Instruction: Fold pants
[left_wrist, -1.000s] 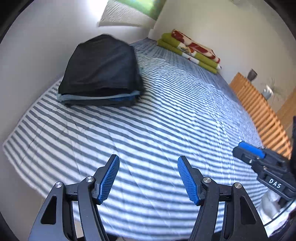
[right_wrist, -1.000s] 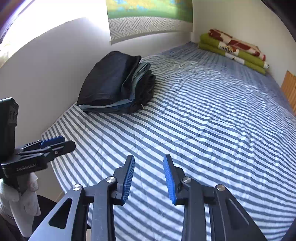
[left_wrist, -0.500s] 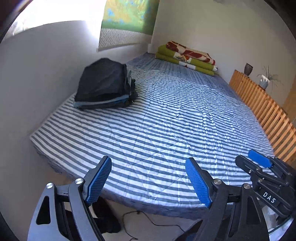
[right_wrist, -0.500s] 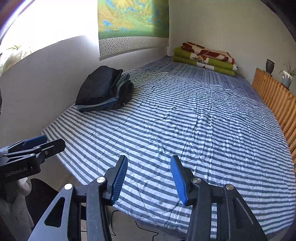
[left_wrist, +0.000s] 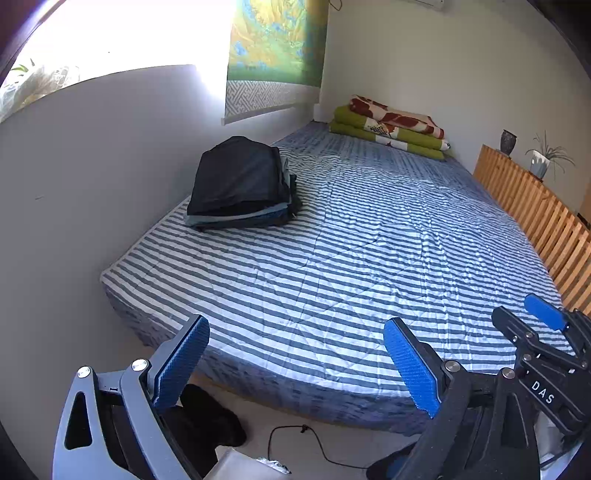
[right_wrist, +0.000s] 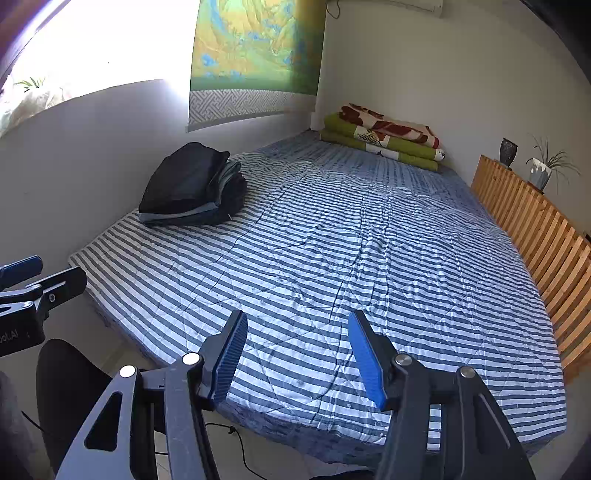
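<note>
- Left gripper (left_wrist: 295, 354) is opening wide, empty; right gripper (right_wrist: 295, 354) is opening too, half-spread, also empty
- Folded pants (left_wrist: 240, 184) sit stacked by the wall, well apart from both
- Risk: the stack leans toward the bed (left_wrist: 369, 258); a careless nudge could topple it

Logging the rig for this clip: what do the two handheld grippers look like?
Both are alike: the left gripper and right gripper have dark angular frames with silver pivot bolts and fingers faced with ribbed blue pads. White lettering reading "DAS" marks the right gripper's side. No sleeve is visible.
</note>
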